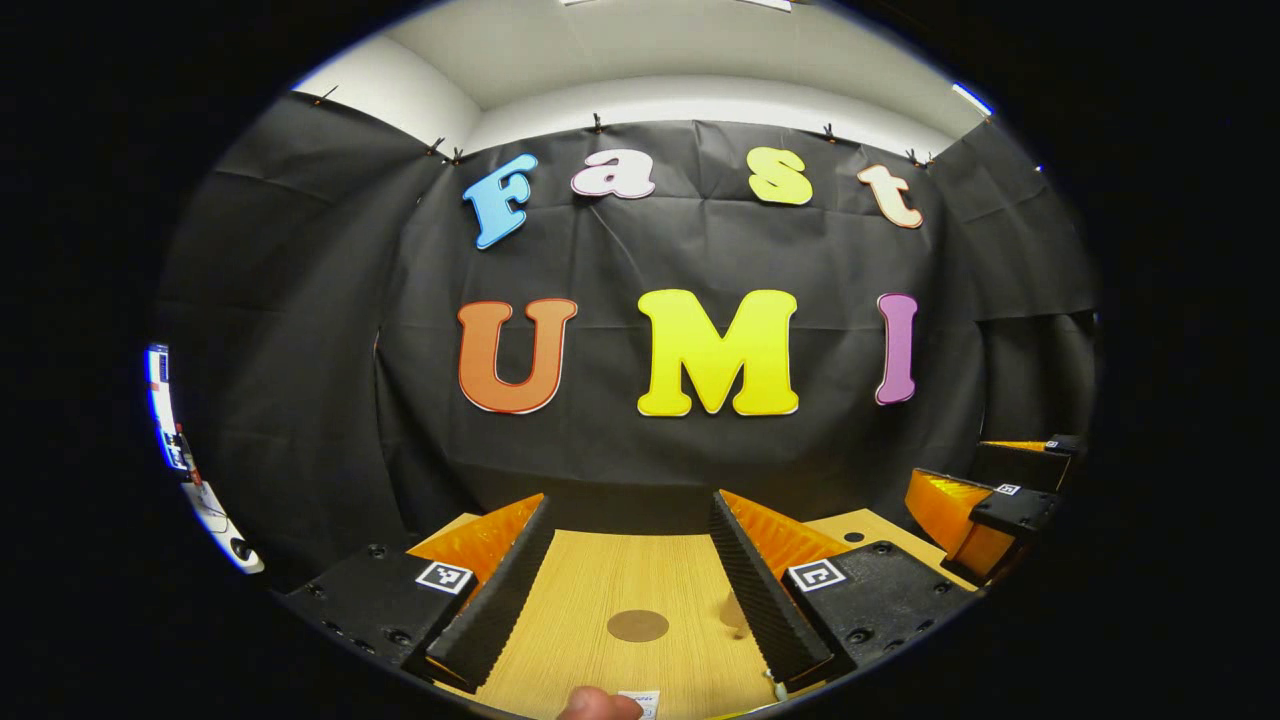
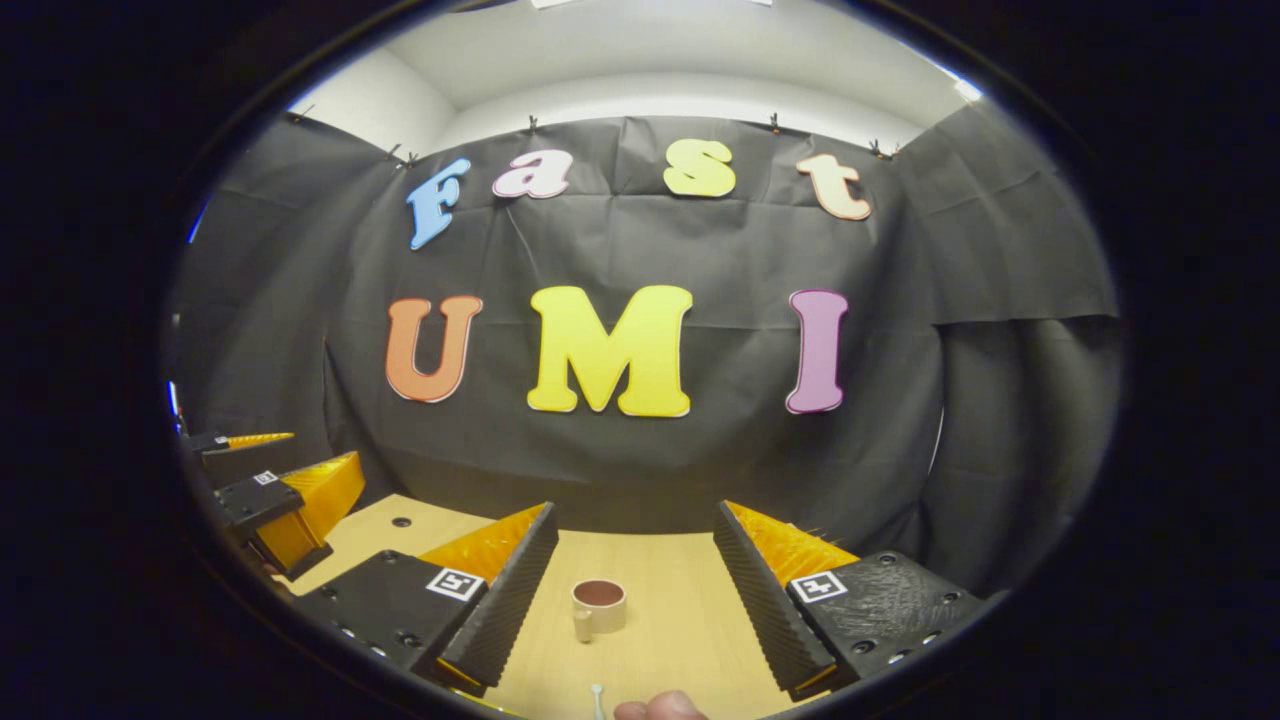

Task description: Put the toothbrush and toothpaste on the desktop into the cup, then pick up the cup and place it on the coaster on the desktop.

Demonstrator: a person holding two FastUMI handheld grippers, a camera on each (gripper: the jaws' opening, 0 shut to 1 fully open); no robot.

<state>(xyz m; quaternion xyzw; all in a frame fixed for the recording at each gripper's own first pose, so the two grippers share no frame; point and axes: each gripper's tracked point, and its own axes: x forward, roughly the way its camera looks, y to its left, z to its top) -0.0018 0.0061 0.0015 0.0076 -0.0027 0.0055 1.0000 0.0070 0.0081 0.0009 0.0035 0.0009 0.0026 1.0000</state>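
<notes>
Both grippers hover over the desktop (image 2: 690, 640), jaws spread, holding nothing. Cup (image 2: 598, 607) stands upright straight ahead of the right gripper (image 2: 635, 590), between its fingers' lines, handle toward the camera. Coaster (image 1: 638, 626) lies flat ahead of the left gripper (image 1: 632, 575). Toothbrush tip (image 2: 597, 695) pokes in at the near edge, long axis not readable. Right hand likely nearer.

The left gripper (image 1: 632, 560) hovers over the wooden desktop (image 1: 600, 580), jaws wide apart. The round coaster (image 1: 638, 626) lies flat between them. The right gripper (image 1: 985, 510) shows near the desktop's right edge.
</notes>
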